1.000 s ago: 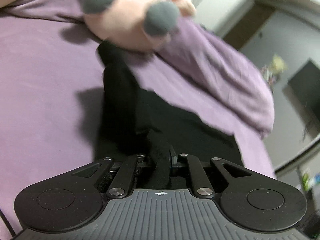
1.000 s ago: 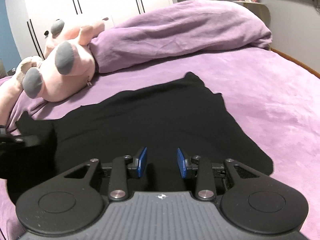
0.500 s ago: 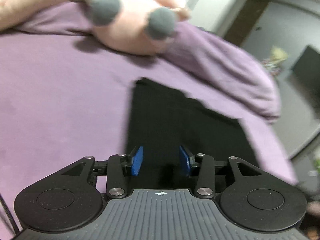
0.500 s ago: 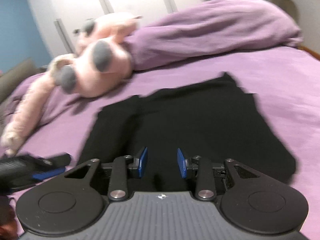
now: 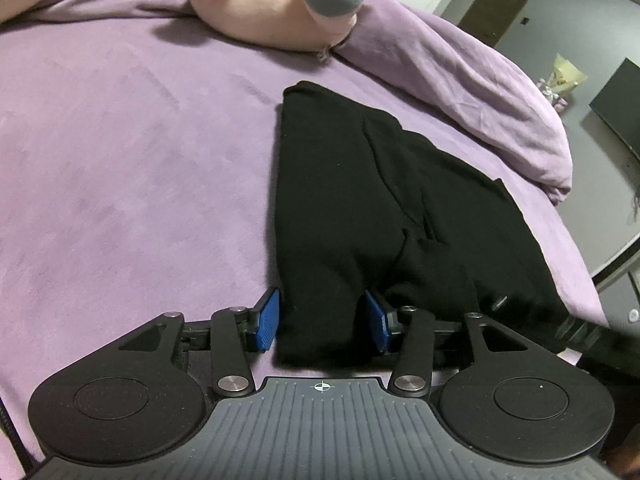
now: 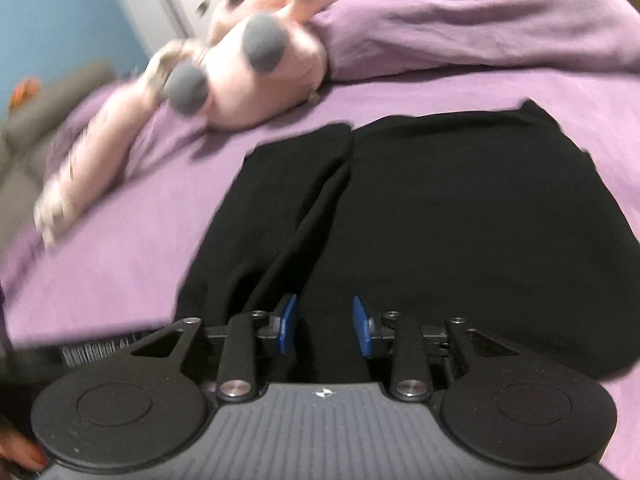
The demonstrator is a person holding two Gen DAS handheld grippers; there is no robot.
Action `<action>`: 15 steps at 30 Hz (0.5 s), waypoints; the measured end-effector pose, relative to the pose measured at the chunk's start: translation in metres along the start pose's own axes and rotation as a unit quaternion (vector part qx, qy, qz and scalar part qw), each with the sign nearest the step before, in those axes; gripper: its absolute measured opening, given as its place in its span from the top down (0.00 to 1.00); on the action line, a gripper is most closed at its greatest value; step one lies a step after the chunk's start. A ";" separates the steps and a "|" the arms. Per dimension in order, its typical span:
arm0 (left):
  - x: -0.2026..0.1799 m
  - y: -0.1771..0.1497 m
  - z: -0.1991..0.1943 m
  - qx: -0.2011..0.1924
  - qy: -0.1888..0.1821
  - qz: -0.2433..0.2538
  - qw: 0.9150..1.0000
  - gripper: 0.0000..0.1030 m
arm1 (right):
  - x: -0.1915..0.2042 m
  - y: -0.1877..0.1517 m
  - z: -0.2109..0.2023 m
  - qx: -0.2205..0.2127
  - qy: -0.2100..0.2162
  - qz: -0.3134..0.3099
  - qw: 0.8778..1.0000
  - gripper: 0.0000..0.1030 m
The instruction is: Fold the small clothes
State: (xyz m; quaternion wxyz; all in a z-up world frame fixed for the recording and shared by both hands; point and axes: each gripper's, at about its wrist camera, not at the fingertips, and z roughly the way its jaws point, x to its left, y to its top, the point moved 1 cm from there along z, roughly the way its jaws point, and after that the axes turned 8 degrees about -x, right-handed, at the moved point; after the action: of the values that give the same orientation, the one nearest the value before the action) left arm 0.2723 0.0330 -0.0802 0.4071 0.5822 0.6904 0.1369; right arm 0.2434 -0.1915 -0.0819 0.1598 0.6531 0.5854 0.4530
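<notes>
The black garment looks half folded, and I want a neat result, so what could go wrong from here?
1. The left gripper is open around a bunched near edge of the black garment; closing there may catch several layers and drag the fold crooked.
2. The folded-over strip lies unevenly, so the next fold could lock in its ridge.
3. The plush toy lies close beyond the far edge; a fold toward it may bump it.

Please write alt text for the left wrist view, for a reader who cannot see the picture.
A black garment, partly folded, lies on a purple bed. The open left gripper sits at its near edge, blue pads either side of a fold. A pink plush toy lies behind, beside a heaped purple blanket.
</notes>
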 end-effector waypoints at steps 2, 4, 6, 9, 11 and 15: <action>-0.003 -0.001 -0.001 -0.001 0.004 0.004 1.000 0.50 | -0.012 0.008 -0.007 -0.014 0.015 0.067 0.998 0.61; -0.009 -0.002 0.002 -0.001 0.008 0.014 1.000 0.50 | -0.021 0.012 -0.011 -0.022 0.047 0.119 0.992 0.58; -0.009 -0.003 0.001 -0.002 0.009 0.016 1.000 0.50 | -0.022 0.012 -0.007 -0.009 0.074 0.147 0.986 0.52; -0.008 -0.003 0.000 -0.001 0.009 0.010 1.000 0.50 | -0.012 0.004 0.011 0.035 0.104 0.150 0.983 0.53; -0.008 -0.002 -0.001 0.002 0.009 0.010 1.000 0.50 | -0.004 -0.002 0.021 0.053 0.104 0.125 0.985 0.73; -0.004 0.001 -0.007 0.001 0.000 -0.007 1.000 0.48 | 0.000 -0.006 0.016 0.035 0.080 0.093 0.992 0.92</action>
State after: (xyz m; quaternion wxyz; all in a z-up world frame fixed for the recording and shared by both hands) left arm 0.2682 0.0320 -0.0736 0.4070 0.5778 0.6948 0.1333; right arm 0.2521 -0.1849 -0.0949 0.0466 0.6718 0.5486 0.4955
